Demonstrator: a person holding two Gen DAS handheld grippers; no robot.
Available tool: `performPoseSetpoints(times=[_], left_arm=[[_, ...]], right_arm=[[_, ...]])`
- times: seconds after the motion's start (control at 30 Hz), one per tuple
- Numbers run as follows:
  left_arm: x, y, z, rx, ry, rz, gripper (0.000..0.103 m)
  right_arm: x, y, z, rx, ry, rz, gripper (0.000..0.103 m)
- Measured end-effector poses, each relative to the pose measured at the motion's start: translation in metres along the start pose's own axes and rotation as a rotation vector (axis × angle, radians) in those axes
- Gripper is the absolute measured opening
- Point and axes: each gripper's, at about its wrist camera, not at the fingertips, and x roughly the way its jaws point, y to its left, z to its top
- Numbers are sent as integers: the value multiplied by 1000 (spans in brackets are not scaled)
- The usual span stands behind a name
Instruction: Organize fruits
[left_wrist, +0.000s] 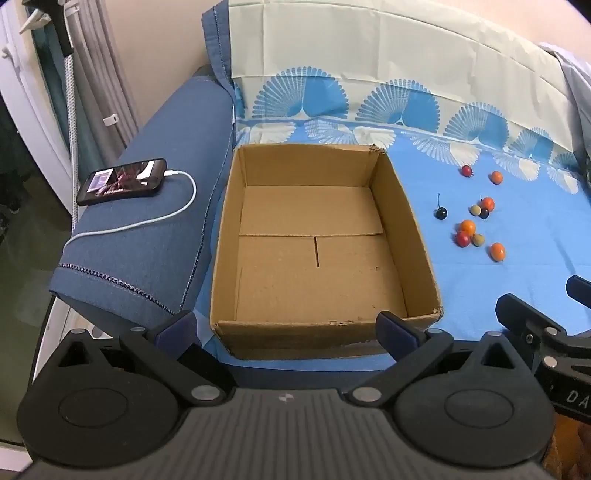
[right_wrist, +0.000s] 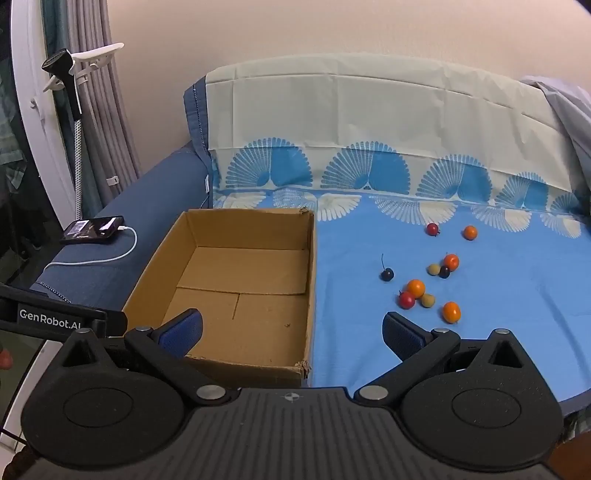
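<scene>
Sofa seat under a blue fan-patterned sheet (right_wrist: 480, 350) carries an open, empty brown cardboard box (right_wrist: 312, 295); small round red, orange, dark and pale fruits (right_wrist: 415, 288) lie scattered well apart to its right. Left gripper (left_wrist: 288, 326) and right gripper (right_wrist: 291, 334) both gape fully, holding nothing. Risk: round fruits may roll on soft cloth when nudged, or slip between wide pads.

Soft even light, fisheye-warped edges

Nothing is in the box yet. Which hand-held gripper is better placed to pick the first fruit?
Right. The right hand-held gripper stands open nearest the orange fruit; the left hand-held gripper faces the empty cardboard box.
</scene>
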Motion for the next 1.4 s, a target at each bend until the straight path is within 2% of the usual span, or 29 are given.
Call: performPoseSetpoints(times=[0.17, 0.23, 0.37, 0.57, 0.77, 0.97, 1.27, 1.4], left_arm=[[2, -2, 3, 0, 7, 5, 103], [0, 1, -5, -6, 3, -2, 103], [2, -1, -6, 6, 2, 25, 103], [9, 1, -1, -3, 20, 23, 103], [9, -2, 1, 20, 53, 58, 103], [9, -1, -1, 14, 23, 57, 103], [6, -4, -1, 49, -10, 116, 103], [6, -5, 0, 45, 12, 107, 103]], right_arm=[[1, -3, -3, 14, 7, -12, 102], [1, -4, -4, 18, 7, -12, 102], [1, -2, -3, 21, 16, -9, 102], [4, -2, -4, 24, 28, -2, 103], [4, -2, -6, 29, 33, 0, 102], [5, -1, -6, 30, 37, 1, 103], [5, -1, -9, 34, 36, 6, 103], [5, 0, -9, 36, 38, 8, 103]])
